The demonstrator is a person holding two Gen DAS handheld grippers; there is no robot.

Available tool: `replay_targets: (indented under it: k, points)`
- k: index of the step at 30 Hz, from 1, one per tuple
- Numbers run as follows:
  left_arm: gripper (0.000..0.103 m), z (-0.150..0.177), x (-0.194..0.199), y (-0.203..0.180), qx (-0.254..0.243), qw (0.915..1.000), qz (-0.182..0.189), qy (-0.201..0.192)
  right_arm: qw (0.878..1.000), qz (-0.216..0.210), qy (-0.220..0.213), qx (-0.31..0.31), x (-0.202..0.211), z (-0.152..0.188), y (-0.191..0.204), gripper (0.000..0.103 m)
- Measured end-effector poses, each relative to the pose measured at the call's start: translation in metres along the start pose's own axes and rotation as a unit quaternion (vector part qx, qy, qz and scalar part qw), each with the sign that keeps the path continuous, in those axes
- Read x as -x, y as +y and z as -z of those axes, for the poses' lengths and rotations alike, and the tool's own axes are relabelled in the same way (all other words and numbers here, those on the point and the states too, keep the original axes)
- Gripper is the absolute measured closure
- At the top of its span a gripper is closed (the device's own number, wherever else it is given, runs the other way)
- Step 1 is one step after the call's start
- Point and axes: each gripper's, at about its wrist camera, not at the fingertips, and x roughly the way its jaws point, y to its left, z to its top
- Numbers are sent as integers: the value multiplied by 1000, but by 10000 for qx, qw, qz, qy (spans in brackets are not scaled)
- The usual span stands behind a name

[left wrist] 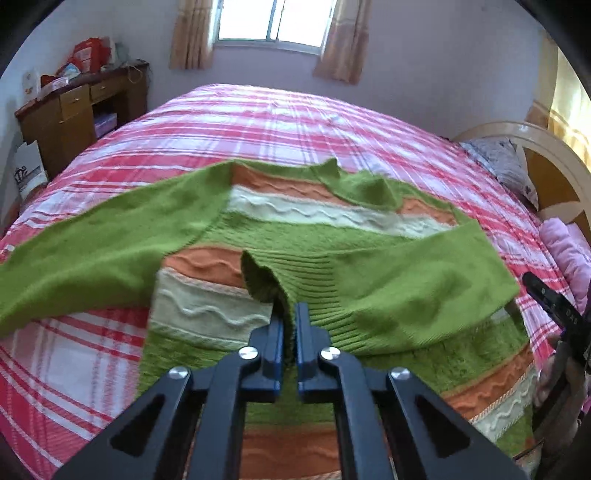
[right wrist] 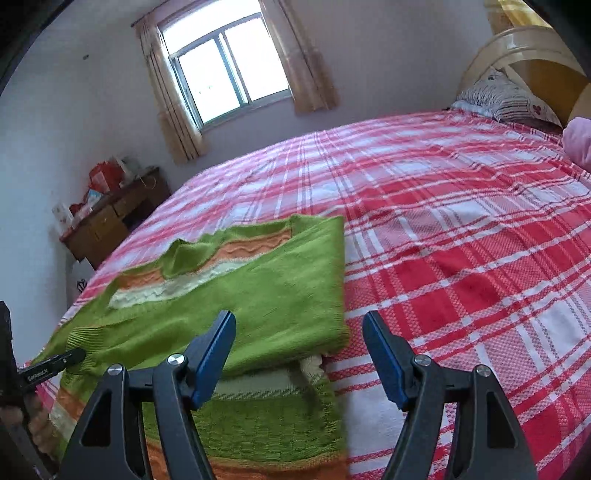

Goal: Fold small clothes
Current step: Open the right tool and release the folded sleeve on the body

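— Sweater (left wrist: 303, 236): where is it?

— Spread on the bed (left wrist: 258, 122), green with orange and cream bands. One sleeve (left wrist: 92, 251) runs out to the left in my left camera. The other sleeve (left wrist: 417, 291) is folded across the body, and its ribbed cuff (left wrist: 295, 273) points at my left gripper (left wrist: 290, 314).

— What are your left fingers doing?

— Pressed almost together, pinching the edge of that cuff. A bit of the knit stands up between the blue pads (left wrist: 275, 332).

— And the right?

— My right gripper (right wrist: 299, 332) has its jaws spread wide, with nothing between them. It hangs over the sweater's right edge, where the folded sleeve meets the plaid cover. The left pad (right wrist: 218, 354) sits over green knit, the right one over the bedspread.

— What lies beyond?

— A patterned pillow (left wrist: 506, 162) and a pink cushion (left wrist: 565, 247) by the headboard (left wrist: 554, 173). Across the room, a cluttered wooden desk (left wrist: 74, 110) stands against the wall, and there's a curtained window (left wrist: 273, 22).
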Motion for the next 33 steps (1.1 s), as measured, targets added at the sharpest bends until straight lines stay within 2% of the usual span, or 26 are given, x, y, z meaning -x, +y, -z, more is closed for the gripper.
replay_targets:
  k: [3,5,6,8,10,12,13,15,16,19,21,23,26,27,29,30,33]
  points:
    - [98,4,-2,4,-80,9999,-63,12,10000,5,33,52,-1,0,2,31]
    - [96,7,-8,3,-109,9999,-76,93,9994,-54,146,307,-5,-2,12,31]
    - [89,8,-12,2,-115,9997,-183,125,9983,-129,223,519,-8,-3,20,31]
    - [83,11,-15,5,-15,9997,-222,111,9915,-386,534,1119,-20,-6,45,31]
    - [66,10,-16,8,77,9996,-250,119,9867,-623,923,1182,-36,-8,51,31]
    - [36,11,-11,10,119,9997,-230,30,9859,-96,1324,1018,-54,-9,39,32]
    - [31,12,-6,10,134,9996,-244,-45,9861,84,1453,797,-59,-10,27,32]
    - [10,16,-1,12,146,9995,-251,-128,9880,-139,1449,523,-53,-13,13,33]
    - [7,19,2,14,185,9995,-201,-165,9874,-89,1463,595,-49,-13,12,33]
    - [6,22,6,18,283,9992,-118,-262,9853,379,1360,959,-34,-14,24,32]
    - [6,21,4,20,338,9991,-97,-220,9865,158,1208,1096,-27,-19,38,32]
    - [6,20,2,20,367,9991,-130,-169,9847,149,1126,1324,-30,-26,58,32]
    - [6,22,6,21,312,9991,-226,-152,9827,89,1302,1313,-53,-28,67,32]
    - [6,24,9,22,281,9992,-261,-148,9809,221,1479,1243,-65,-24,61,32]
    - [6,27,20,28,201,9985,-452,-226,9787,484,1692,1057,-79,-14,40,32]
    - [6,29,25,31,167,9981,-528,-270,9813,364,1530,1106,-74,-12,39,32]
    - [6,32,42,47,48,9944,-970,-425,9776,529,1581,1285,-63,-11,43,32]
